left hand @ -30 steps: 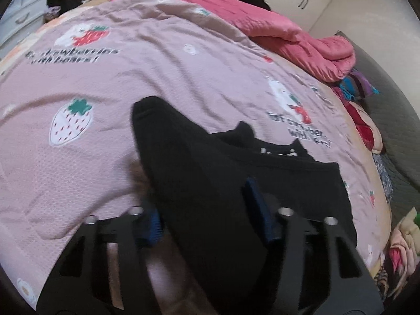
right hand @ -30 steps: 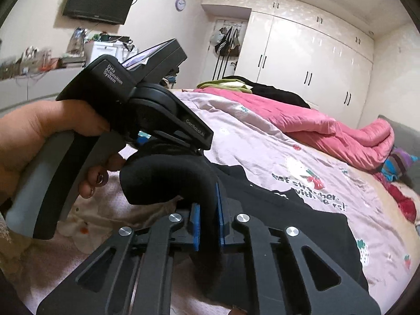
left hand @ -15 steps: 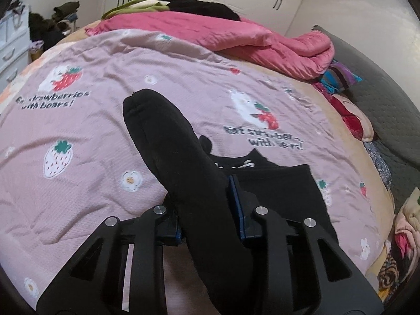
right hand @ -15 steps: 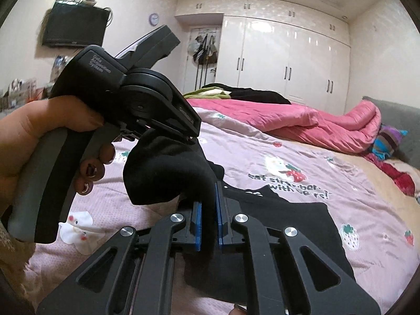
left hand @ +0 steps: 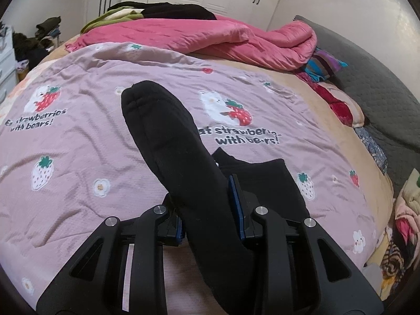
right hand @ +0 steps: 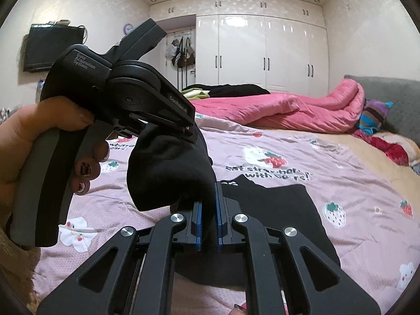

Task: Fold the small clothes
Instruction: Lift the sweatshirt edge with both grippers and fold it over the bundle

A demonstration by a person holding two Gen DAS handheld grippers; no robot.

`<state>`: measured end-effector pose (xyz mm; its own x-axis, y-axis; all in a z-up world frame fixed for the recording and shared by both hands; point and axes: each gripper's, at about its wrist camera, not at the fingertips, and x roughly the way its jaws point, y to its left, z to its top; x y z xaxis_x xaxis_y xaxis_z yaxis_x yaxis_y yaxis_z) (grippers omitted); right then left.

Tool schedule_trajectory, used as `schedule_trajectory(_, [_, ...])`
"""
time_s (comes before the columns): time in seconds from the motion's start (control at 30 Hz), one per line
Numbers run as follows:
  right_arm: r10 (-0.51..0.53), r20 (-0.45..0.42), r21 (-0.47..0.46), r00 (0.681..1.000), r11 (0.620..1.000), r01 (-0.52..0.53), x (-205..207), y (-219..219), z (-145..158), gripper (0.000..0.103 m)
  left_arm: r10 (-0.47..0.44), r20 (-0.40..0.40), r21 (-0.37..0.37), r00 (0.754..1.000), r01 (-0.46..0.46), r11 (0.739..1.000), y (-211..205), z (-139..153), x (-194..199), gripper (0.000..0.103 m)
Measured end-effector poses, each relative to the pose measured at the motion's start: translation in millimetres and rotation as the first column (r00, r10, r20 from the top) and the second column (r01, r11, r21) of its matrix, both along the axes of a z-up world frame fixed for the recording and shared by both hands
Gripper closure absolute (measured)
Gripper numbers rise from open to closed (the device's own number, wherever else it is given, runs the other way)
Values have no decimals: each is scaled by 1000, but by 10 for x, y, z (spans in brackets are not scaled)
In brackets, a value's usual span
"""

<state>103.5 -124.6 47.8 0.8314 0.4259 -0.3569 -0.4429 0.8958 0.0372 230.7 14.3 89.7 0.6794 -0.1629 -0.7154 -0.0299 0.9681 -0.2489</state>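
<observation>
A small black garment (left hand: pixel 178 162) is held up above the pink strawberry bedspread (left hand: pixel 78 136). My left gripper (left hand: pixel 207 210) is shut on a thick fold of it, and the fold sticks out past the fingers. My right gripper (right hand: pixel 208 210) is shut on the same black garment (right hand: pixel 170 173), which bulges to the left of its blue pads. The left gripper's body (right hand: pixel 123 89) and the hand holding it show in the right wrist view, just above that bulge. The rest of the garment (right hand: pixel 278 210) hangs down onto the bed.
A crumpled pink quilt (left hand: pixel 210 36) and dark clothes (left hand: pixel 168 9) lie at the far side of the bed. A grey headboard (left hand: pixel 372 84) and colourful clothes (left hand: pixel 325 65) are at the right. White wardrobes (right hand: pixel 262 52) line the far wall.
The left gripper has closed on the black fold. Both grippers have lifted the garment up off the bed and tilted toward the far wall.
</observation>
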Motion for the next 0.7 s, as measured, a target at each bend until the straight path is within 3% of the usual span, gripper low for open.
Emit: schedule_trajectory(0.7, [-99,-190,120,977,985,123,221,-527,-296,96,-111,-92,23,990,113,993,-678,-260,389,83])
